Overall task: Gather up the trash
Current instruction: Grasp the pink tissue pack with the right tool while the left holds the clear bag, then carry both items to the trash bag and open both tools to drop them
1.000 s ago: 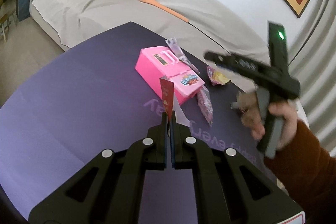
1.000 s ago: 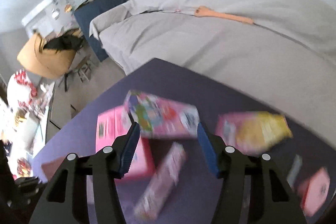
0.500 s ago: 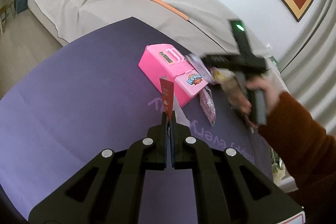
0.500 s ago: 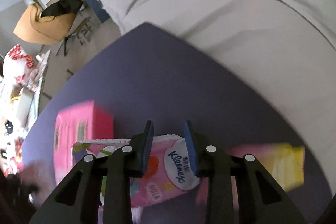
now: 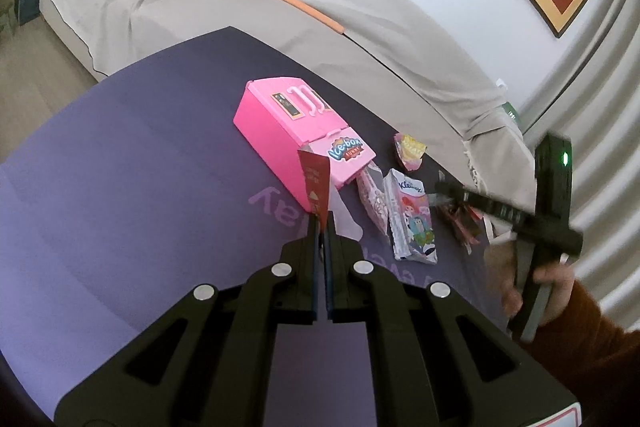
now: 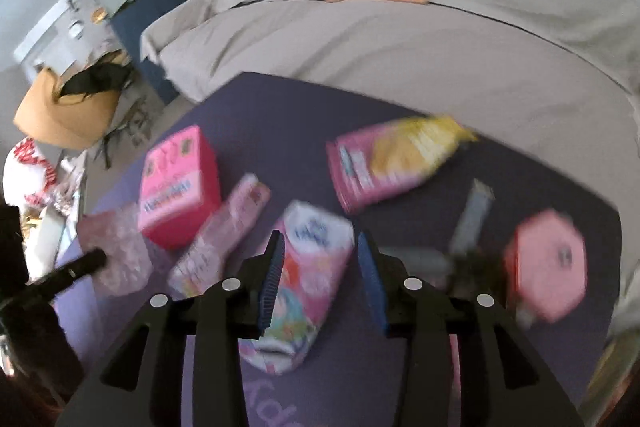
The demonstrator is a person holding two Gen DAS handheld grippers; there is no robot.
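Both grippers tilt down: left gripper (image 5: 323, 223) pinching red wrapper (image 5: 314, 183).

The left gripper (image 5: 323, 223) is clamped tight on a red wrapper (image 5: 314, 183), just beside the pink toy fridge (image 5: 296, 135). The right gripper (image 6: 320, 267), fingers parted and just opening, hangs beyond it; a hand (image 5: 536, 287) grips its handle.

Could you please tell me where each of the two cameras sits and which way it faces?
Left wrist: on the left gripper, looking down over the purple table toward the sofa; the right hand shows.
Right wrist: on the right gripper, angled down at the tissue pack.
Shared: tissue pack, pink toy fridge, sofa.
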